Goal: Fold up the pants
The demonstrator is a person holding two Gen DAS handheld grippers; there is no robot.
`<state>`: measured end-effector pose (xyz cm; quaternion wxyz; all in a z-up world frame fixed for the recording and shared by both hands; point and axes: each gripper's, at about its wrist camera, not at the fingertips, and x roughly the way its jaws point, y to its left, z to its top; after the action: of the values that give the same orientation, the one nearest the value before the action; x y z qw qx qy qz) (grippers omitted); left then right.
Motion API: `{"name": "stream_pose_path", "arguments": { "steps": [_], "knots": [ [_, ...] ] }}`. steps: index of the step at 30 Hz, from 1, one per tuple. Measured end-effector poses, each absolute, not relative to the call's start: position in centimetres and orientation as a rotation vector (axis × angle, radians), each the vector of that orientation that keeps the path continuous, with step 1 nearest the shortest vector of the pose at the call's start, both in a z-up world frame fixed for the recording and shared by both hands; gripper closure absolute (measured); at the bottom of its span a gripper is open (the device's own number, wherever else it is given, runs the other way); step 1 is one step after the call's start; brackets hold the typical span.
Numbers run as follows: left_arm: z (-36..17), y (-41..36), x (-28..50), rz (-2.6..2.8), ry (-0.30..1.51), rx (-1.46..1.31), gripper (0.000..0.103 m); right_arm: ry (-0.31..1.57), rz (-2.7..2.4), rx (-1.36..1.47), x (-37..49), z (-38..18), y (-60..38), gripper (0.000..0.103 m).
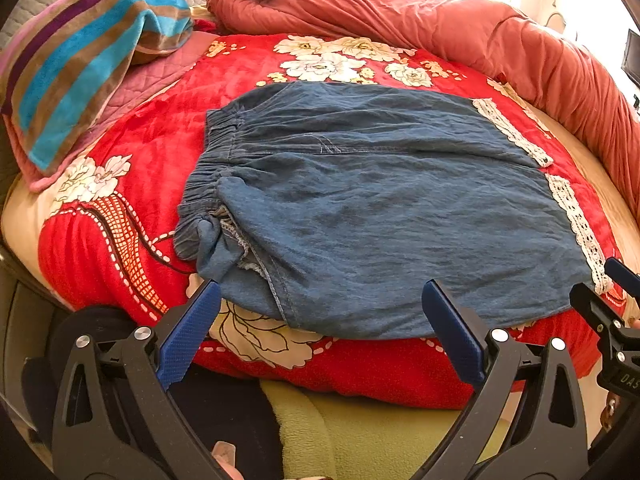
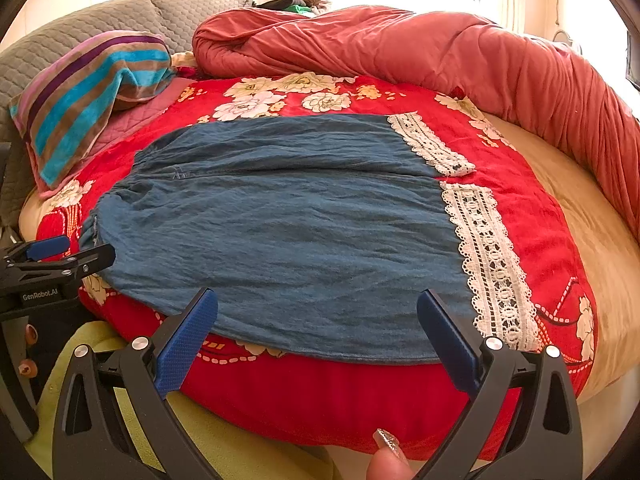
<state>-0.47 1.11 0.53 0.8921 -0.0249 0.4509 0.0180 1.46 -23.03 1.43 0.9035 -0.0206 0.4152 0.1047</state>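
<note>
Blue denim pants with white lace cuffs lie flat on a red floral blanket, elastic waistband to the left, legs to the right. They also show in the right wrist view, lace cuffs at right. My left gripper is open and empty, hovering at the pants' near edge by the waist. My right gripper is open and empty, at the near edge by the legs. The right gripper also shows at the edge of the left wrist view, and the left gripper in the right wrist view.
A striped pillow lies at the back left on a pink quilted pad. A bunched red duvet runs along the back and right. A grey headboard stands behind. A green cloth hangs below the blanket's near edge.
</note>
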Motion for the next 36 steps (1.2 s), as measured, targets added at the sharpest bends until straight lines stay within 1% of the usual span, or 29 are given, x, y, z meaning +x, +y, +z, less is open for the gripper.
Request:
{"name": "stream_pose_path", "arguments": {
  "steps": [10,16,31,36],
  "knots": [
    [0.3,1.8,-0.3,0.048,0.935,-0.064,0.009,0.86,0.223,-0.044,1.7,1.2,-22.5,0.004],
    [0.4,3.5,0.2,0.083,0.923,-0.095,0.009,0.858,0.25,-0.034,3.3,1.4,-21.9,0.004],
    [0.8,9.7,3.8,0.16,0.923,-0.174,0.009,0.854,0.353,-0.089,11.0,2.4,-17.5,0.004],
    [0.4,11.2,5.8,0.156,0.947,-0.194,0.009,0.845,0.371,-0.126,13.8,2.3,-15.7,0.004]
  ]
}}
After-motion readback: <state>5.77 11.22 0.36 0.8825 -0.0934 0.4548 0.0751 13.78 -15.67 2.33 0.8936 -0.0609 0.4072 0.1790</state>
